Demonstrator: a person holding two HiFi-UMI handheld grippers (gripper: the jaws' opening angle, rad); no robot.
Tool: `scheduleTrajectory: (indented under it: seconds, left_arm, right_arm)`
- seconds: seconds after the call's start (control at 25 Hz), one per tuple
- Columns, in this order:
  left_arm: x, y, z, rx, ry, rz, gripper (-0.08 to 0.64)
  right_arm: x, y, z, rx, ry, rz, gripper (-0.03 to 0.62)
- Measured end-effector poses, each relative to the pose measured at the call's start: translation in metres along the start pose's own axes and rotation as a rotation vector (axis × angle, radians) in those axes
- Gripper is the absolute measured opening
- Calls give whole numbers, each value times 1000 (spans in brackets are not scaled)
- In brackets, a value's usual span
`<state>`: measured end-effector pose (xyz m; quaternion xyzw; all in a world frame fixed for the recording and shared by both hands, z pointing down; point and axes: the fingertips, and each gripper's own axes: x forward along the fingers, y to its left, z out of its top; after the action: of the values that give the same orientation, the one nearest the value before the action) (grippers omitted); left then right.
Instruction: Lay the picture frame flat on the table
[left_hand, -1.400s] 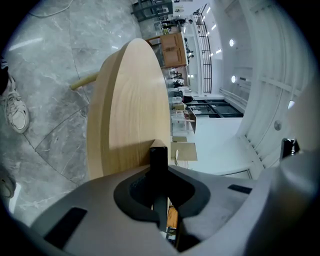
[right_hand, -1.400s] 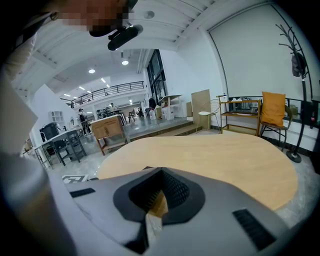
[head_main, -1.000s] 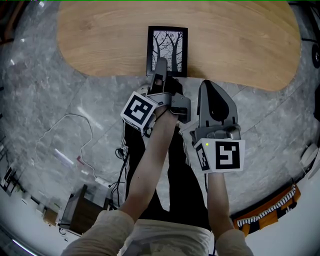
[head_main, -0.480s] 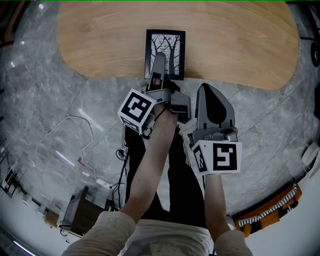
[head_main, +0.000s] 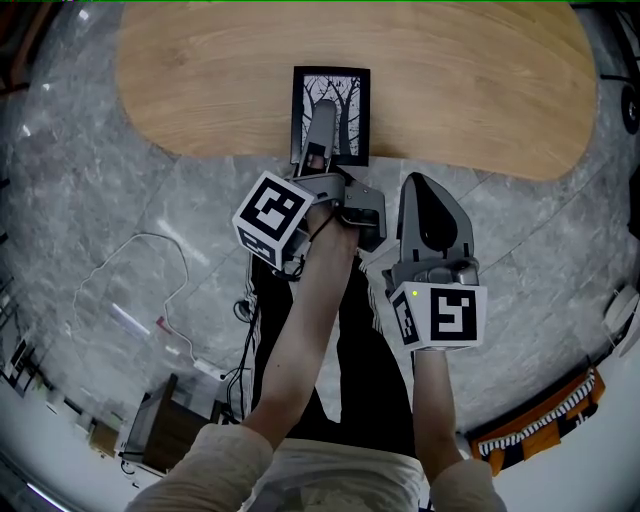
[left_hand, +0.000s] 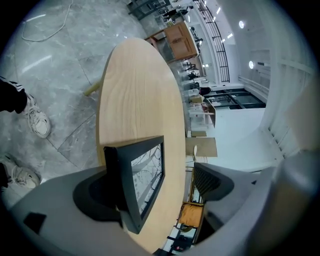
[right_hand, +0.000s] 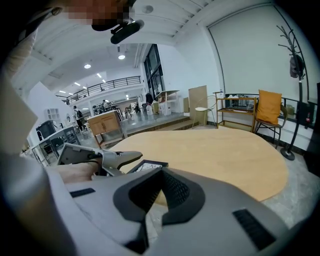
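Looking down through the head view, I have the picture frame (head_main: 350, 110) lying flat on the wooden worktop (head_main: 480, 90), picture side up. Its long sides run away from me and its near end sits right at the worktop's near edge.

The left gripper (head_main: 320, 135) reaches over that near end from my side. In this view one finger lies across the left part of the picture. Its fingers (left_hand: 95, 192) have just been opening and now stand wide apart, with the near end of the frame between them. In the left gripper view the frame's black outer side sits close against one finger's dark pad; I cannot tell whether the two touch. The other finger, the ribbed one, stands well clear of the picture side, and bare worktop shows in the gap. Nothing is pinched.

The right gripper (head_main: 420, 185) hangs just to the right of the left one. It is short of the worktop's edge, over the grey marble floor (head_main: 120, 200). Its fingers are closed tip to tip with nothing between them. In the right gripper view the frame shows beyond those tips and a little to their left, low on the worktop. One finger of the left gripper juts out above it.
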<state>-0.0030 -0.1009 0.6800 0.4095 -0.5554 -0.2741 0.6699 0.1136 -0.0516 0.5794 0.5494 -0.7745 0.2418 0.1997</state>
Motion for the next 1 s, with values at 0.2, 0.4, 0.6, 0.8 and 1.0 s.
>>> scheduleTrajectory:
  seconds: [0.2, 0.4, 0.6, 0.8, 1.0]
  left_arm:
    - [-4, 0, 0, -10, 11, 30, 450]
    - [-7, 1, -1, 8, 15, 48, 451]
    - [-7, 3, -1, 18, 30, 54, 451]
    - [-10, 4, -3, 33, 39, 63, 451]
    - [-13, 20, -7, 16, 56, 104, 457]
  right_arm:
    - [-3, 3, 8, 2, -12, 1, 6]
    - [-5, 7, 14, 2, -21, 9, 6]
    - [-4, 7, 13, 2, -17, 9, 6]
    - [-5, 7, 13, 5, -13, 6, 6]
    - [-2, 6, 11, 5, -5, 9, 6]
